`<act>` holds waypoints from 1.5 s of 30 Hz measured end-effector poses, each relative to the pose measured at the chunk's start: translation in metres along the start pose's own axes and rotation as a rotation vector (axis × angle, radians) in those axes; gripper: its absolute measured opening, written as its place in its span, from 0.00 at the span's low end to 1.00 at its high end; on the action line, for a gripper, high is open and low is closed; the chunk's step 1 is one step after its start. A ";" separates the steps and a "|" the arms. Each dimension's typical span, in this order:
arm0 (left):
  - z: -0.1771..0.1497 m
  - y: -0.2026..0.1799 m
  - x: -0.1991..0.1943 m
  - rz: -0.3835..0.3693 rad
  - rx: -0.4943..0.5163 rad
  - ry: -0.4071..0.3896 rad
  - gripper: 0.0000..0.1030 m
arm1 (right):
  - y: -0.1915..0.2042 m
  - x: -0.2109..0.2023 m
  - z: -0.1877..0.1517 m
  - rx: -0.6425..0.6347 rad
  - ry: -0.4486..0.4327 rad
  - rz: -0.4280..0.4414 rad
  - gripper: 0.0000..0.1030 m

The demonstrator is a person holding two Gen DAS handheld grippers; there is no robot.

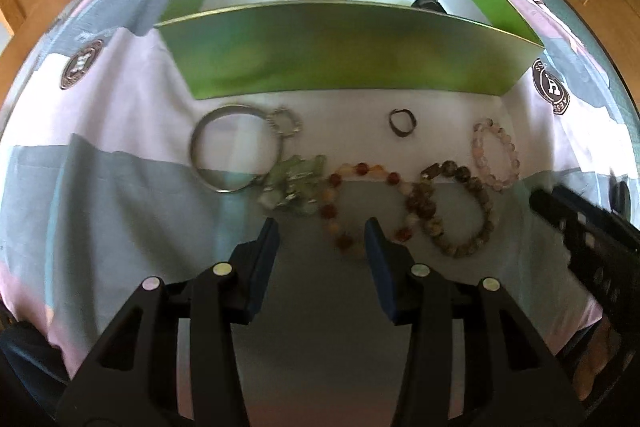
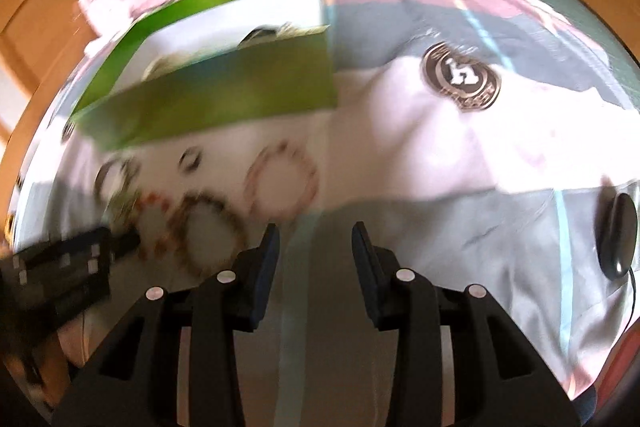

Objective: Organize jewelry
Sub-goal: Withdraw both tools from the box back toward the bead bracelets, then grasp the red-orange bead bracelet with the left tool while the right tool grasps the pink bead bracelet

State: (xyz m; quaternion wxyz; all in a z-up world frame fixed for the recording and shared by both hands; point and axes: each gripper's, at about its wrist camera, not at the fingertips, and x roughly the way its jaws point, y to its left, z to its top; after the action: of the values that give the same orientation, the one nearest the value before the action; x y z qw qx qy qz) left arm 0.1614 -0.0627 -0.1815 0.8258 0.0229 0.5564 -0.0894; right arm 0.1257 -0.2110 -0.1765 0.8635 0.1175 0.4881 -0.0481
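Left claw [image 1: 322,233]: spread, empty, above orange bead bracelet [image 1: 362,203]
Right claw [image 2: 314,239]: spread, empty
Risk: tangled bracelets lifting together

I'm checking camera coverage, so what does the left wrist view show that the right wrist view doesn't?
Only the left wrist view shows the green stone bracelet clearly. Only the right wrist view shows the black oval object on the bedsheet. Both share the green box, the pink bead bracelet and the small dark ring.
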 end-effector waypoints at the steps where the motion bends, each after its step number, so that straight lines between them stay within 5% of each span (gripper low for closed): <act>1: 0.001 -0.002 0.003 -0.003 -0.002 0.005 0.44 | -0.001 0.002 0.004 0.007 -0.009 -0.003 0.37; 8: 0.004 -0.004 0.011 0.005 0.014 0.005 0.43 | 0.010 0.032 0.021 -0.055 0.013 -0.076 0.37; 9: 0.003 -0.004 0.011 0.012 0.030 0.006 0.35 | 0.014 0.035 0.018 -0.076 0.013 -0.085 0.36; 11: 0.002 0.001 0.010 0.020 0.033 0.009 0.24 | 0.023 0.034 0.012 -0.130 -0.011 -0.077 0.18; 14: 0.000 0.015 0.007 -0.018 -0.002 0.023 0.09 | 0.022 0.026 0.001 -0.163 -0.009 -0.067 0.13; 16: -0.004 0.023 0.004 -0.043 -0.017 0.031 0.08 | 0.020 0.021 -0.004 -0.166 0.002 -0.046 0.12; 24: -0.035 0.053 -0.018 -0.022 -0.018 0.034 0.08 | 0.006 0.004 -0.022 -0.139 0.051 -0.005 0.12; 29: -0.030 0.047 -0.023 -0.018 -0.007 0.008 0.19 | -0.001 0.002 -0.016 -0.073 0.029 -0.017 0.39; 33: -0.032 0.037 -0.016 0.010 0.024 0.021 0.28 | 0.002 0.003 -0.016 -0.076 0.023 -0.033 0.39; 45: -0.036 0.025 -0.007 0.061 0.067 0.011 0.32 | 0.013 0.012 -0.025 -0.129 0.008 -0.089 0.39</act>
State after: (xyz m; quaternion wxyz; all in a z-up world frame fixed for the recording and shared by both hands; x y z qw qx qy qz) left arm 0.1298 -0.0326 -0.1904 0.8238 0.0678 0.5567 -0.0826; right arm 0.1133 -0.1922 -0.1975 0.8644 0.0400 0.4983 -0.0544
